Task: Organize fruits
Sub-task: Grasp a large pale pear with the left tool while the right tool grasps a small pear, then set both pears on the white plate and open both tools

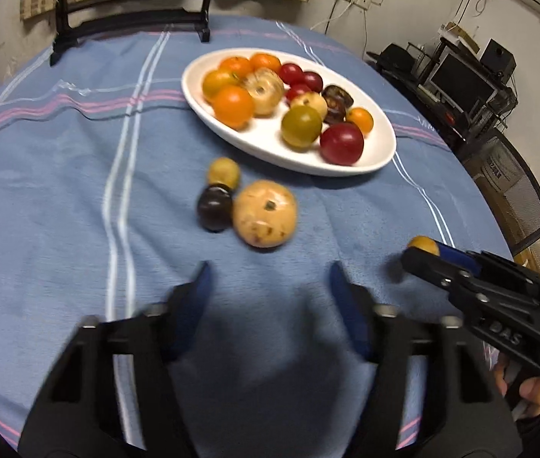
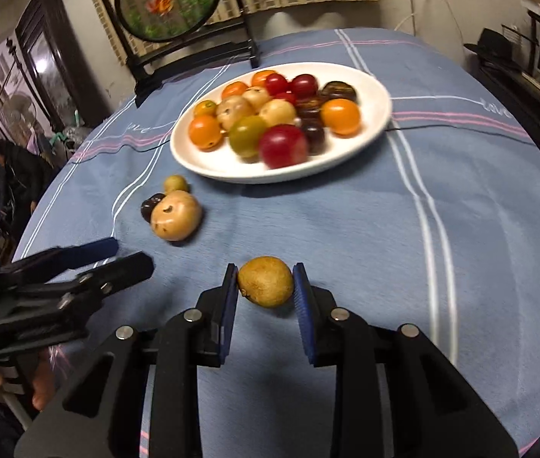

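Observation:
A white oval plate (image 1: 266, 145) (image 2: 369, 129) holds several orange, red, green, tan and dark fruits. Three fruits lie loose on the blue cloth before it: a large tan one (image 1: 264, 213) (image 2: 175, 215), a dark one (image 1: 214, 208) (image 2: 150, 206), and a small yellow one (image 1: 224, 172) (image 2: 175, 183). My right gripper (image 2: 266, 286) (image 1: 420, 252) is shut on a small brownish-yellow fruit (image 2: 266, 281) (image 1: 422, 243), just above the cloth. My left gripper (image 1: 268, 278) (image 2: 125, 255) is open and empty, short of the loose fruits.
The round table has a blue striped cloth (image 1: 60, 191). A black stand with a round picture (image 2: 171, 0) sits at the back behind the plate. Shelves with electronics (image 1: 464, 76) stand to the right of the table.

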`<state>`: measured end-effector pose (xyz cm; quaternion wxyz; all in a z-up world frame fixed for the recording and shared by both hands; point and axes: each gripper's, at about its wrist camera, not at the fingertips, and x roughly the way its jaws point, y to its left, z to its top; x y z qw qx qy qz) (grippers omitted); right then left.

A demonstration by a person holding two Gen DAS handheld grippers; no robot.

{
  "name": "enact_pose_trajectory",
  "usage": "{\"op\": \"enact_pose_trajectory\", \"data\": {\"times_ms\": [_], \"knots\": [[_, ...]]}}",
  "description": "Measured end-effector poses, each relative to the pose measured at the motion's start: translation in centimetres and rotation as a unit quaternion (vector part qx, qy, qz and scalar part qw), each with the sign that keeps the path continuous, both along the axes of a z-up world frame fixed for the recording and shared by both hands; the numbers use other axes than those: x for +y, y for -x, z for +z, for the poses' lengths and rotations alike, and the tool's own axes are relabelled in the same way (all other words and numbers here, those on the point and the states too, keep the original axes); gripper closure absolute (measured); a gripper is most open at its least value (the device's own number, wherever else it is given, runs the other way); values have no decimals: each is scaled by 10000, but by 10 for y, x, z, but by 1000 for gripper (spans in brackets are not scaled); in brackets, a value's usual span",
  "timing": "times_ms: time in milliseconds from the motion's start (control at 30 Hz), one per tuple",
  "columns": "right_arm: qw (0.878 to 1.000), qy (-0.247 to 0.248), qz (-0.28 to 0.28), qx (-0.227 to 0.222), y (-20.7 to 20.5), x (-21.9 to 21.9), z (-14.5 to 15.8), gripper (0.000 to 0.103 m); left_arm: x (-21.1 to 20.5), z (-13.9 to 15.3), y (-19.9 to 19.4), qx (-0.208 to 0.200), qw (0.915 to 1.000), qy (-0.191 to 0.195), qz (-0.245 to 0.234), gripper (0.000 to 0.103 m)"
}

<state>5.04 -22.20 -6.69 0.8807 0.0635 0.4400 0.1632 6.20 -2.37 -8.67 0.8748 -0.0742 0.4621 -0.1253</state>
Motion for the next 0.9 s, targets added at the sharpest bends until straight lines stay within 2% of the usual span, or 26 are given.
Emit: {"op": "enact_pose_trajectory", "data": {"times_ms": [33, 67, 267, 467, 767, 900], "knots": [[10000, -65, -36, 15, 0, -5, -1, 73, -3, -4, -4, 77, 10000, -19, -8, 62], [9999, -110, -49, 21, 0, -7, -1, 73, -6, -7, -8, 144, 9999, -42, 21, 63], [9995, -323, 25, 46, 2, -18, -6, 73, -16, -11, -25, 98, 9991, -339, 232, 56], [9990, -434, 43, 107, -2, -22, -9, 73, -25, -13, -46, 26, 9980, -540, 337, 59], [9993, -370, 42, 64, -1, -17, -3, 73, -14, -4, -28, -65, 9991, -215, 351, 60], [9996, -281, 58, 38, -1, -10, 0, 73, -11, 6, -15, -171, 9996, -56, 217, 60]]}}
